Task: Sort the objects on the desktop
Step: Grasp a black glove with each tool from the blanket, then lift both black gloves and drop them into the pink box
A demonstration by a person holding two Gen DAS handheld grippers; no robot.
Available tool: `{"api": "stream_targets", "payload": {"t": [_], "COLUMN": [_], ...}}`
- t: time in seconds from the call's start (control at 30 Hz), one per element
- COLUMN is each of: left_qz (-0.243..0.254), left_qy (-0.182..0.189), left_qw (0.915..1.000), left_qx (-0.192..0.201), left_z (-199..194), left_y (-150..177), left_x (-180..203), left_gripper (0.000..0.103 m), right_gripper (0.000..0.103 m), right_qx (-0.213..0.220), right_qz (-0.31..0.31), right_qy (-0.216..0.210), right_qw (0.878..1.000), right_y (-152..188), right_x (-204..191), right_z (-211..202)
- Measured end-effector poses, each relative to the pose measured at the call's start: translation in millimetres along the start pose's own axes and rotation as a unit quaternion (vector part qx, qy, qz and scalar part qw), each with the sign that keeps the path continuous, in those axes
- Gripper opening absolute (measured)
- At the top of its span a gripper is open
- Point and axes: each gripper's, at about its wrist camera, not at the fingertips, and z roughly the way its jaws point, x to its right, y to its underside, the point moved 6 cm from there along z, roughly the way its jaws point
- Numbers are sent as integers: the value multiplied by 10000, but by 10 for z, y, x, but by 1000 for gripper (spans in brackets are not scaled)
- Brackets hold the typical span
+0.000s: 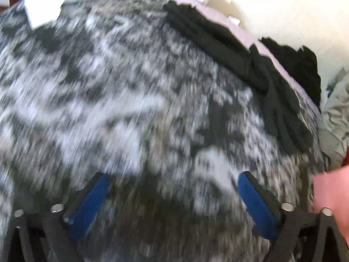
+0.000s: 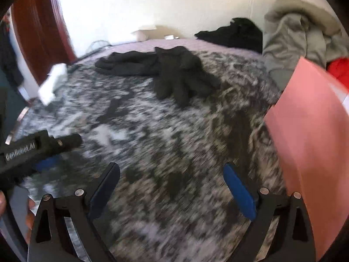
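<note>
Tissue (image 2: pixel 53 83) at far-left bed (image 2: pixel 152 135) edge | left gripper (image 1: pixel 174 187) jaws spread, empty, low over bedspread | gloves (image 2: pixel 174 74) ahead of right gripper (image 2: pixel 172 176), jaws spread, empty; fingers pointing toward it; right arm likely nearer | open room between | pink sheet (image 2: pixel 312 144) crowding right.

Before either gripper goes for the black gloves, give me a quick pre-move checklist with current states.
1. Left gripper open, holding nothing: ok.
2. Right gripper open, holding nothing: ok.
3. Black gloves visible, lying on the patterned cover: ok.
4. Gloves separated from the dark garment beside them: not ok, they touch.
5. Images sharp enough to aim: not ok, both blurred.
6. Pink sheet clear of the right gripper's path: cannot tell.
</note>
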Motion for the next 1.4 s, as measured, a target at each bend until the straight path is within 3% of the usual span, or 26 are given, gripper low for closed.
{"api": "stream_targets", "payload": {"t": [0.23, 0.33, 0.43, 0.57, 0.63, 0.7, 0.77, 0.8, 0.87, 0.9, 0.93, 1.03, 1.1, 1.13, 1.17, 1.23, 1.3, 1.4], "left_qz": [-81, -409, -598, -389, -169, 257, 436, 442, 823, 979, 1108, 1044, 1087, 1149, 1626, 2288, 2425, 2131], "left_qy": [-218, 27, 47, -462, -993, -1718, -1781, -1667, -1604, -1451, -1253, -476, -179, -120, -406, -537, -638, -386], "left_qw": [9984, 9970, 9951, 9953, 9916, 9816, 9797, 9818, 9802, 9817, 9839, 9912, 9916, 9905, 9839, 9685, 9645, 9710], "left_qx": [518, 659, 791, 751, 807, 786, 807, 799, 815, 755, 633, 658, 684, 741, 625, 821, 831, 1014], "left_z": [354, 440, 615, 993, 1157, 1329, 1353, 1322, 1185, 1126, 1015, 451, 73, -79, -180, -574, -913, -1539], "left_y": [-535, -813, -1104, -1542, -1690, -1742, -1734, -1719, -1633, -1577, -1477, -1001, -577, -391, -198, 88, 285, 551], "left_x": [193, 173, 207, 422, 512, 622, 670, 650, 689, 723, 759, 755, 662, 625, 663, 700, 640, 536], "left_gripper": [102, 102, 102, 102, 102, 103, 101, 98, 64, 14, 9, 9, 10, 10, 10, 11, 11, 12], "right_gripper": [99, 103, 103, 103, 103, 103, 103, 99, 76, 57, 44, 35, 34, 34, 34, 32, 32, 31], "right_qx": [-369, -239, -89, 35, 83, 90, 85, 89, 163, 195, 173, -72, -270, -357, -456, -755, -959, -756], "right_qz": [344, 189, -78, -145, -75, -52, -32, -25, -81, -108, -113, -62, -129, -193, -244, -122, 150, 134], "right_qy": [156, 165, 90, -78, -84, -23, 72, 107, 49, 19, -43, -269, -370, -398, -417, -534, -738, -822], "right_qw": [9986, 9994, 9999, 9999, 9999, 9999, 9999, 9999, 9998, 9998, 9998, 9996, 9989, 9984, 9978, 9956, 9925, 9936], "right_y": [-40, -162, -396, -806, -1027, -1212, -1340, -1384, -1406, -1392, -1347, -1063, -710, -523, -344, -59, 221, 495], "right_x": [399, 439, 377, 320, 201, 126, 96, 91, 73, 83, 110, 215, 247, 251, 258, 291, 322, 283], "right_z": [462, 648, 860, 1175, 1338, 1491, 1608, 1645, 1606, 1561, 1515, 1277, 1004, 861, 720, 450, 164, -336]}}
